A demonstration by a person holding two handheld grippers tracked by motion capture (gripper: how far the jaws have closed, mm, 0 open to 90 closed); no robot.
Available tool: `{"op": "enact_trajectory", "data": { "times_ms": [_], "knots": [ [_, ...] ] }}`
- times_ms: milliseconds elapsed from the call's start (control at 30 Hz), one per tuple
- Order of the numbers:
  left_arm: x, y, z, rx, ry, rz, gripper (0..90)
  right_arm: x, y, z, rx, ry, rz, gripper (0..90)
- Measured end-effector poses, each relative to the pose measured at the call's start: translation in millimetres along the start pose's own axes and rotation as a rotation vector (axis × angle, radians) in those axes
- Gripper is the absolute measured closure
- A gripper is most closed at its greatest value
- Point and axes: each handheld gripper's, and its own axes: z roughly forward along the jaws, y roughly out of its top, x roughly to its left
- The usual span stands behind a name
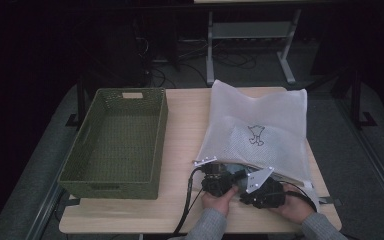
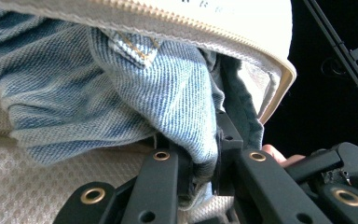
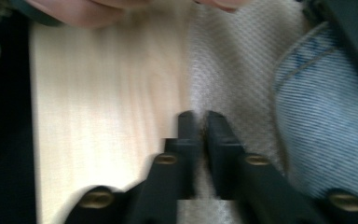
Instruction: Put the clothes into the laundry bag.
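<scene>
A white mesh laundry bag point(image 1: 260, 120) lies on the right half of the wooden table point(image 1: 185, 125), its zipped mouth toward the person. Blue denim cloth point(image 2: 135, 88) sticks out of that mouth under the zipper rim. My left gripper point(image 2: 204, 163) is shut on a fold of the denim, and in the high view it sits at the bag's mouth point(image 1: 220, 172). My right gripper point(image 3: 200, 122) is just beside it point(image 1: 241, 194), jaws together on the edge of the mesh bag point(image 3: 233, 70) where it meets the bare wood. The denim point(image 3: 321, 130) lies to the right of those jaws.
An empty olive woven basket point(image 1: 115, 135) stands on the left half of the table. Bare wood runs between the basket and the bag. Metal table legs and cables stand on the dark floor behind.
</scene>
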Motion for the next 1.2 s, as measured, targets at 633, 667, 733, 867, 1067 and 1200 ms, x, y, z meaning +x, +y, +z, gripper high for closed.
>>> {"op": "enact_trajectory", "data": {
  "times_ms": [633,667,733,867,1067,1200],
  "knots": [
    [-1.0,5.0,1.8,-0.067,0.063,0.018,82.4,15.5,-32.1,-19.6,0.028,0.217,-0.033,90.0],
    [-1.8,3.5,2.5,-0.061,0.060,0.020,82.3,14.7,-35.0,-22.2,0.037,0.214,-0.030,89.7],
    [-2.8,0.5,3.3,-0.049,0.059,0.027,82.1,11.8,-35.5,-25.4,0.028,0.194,-0.006,83.7],
    [-3.2,-4.1,0.2,-0.030,0.058,0.037,79.6,6.2,-31.9,-39.6,-0.031,0.166,0.027,71.5],
    [-6.1,-7.6,-8.5,-0.005,0.063,0.056,66.6,-4.4,-18.1,-75.8,-0.109,0.044,0.030,65.0],
    [-9.0,-13.1,-14.4,0.010,0.066,0.052,58.0,-11.8,-8.1,-98.9,-0.149,-0.040,0.021,63.3]
  ]
}}
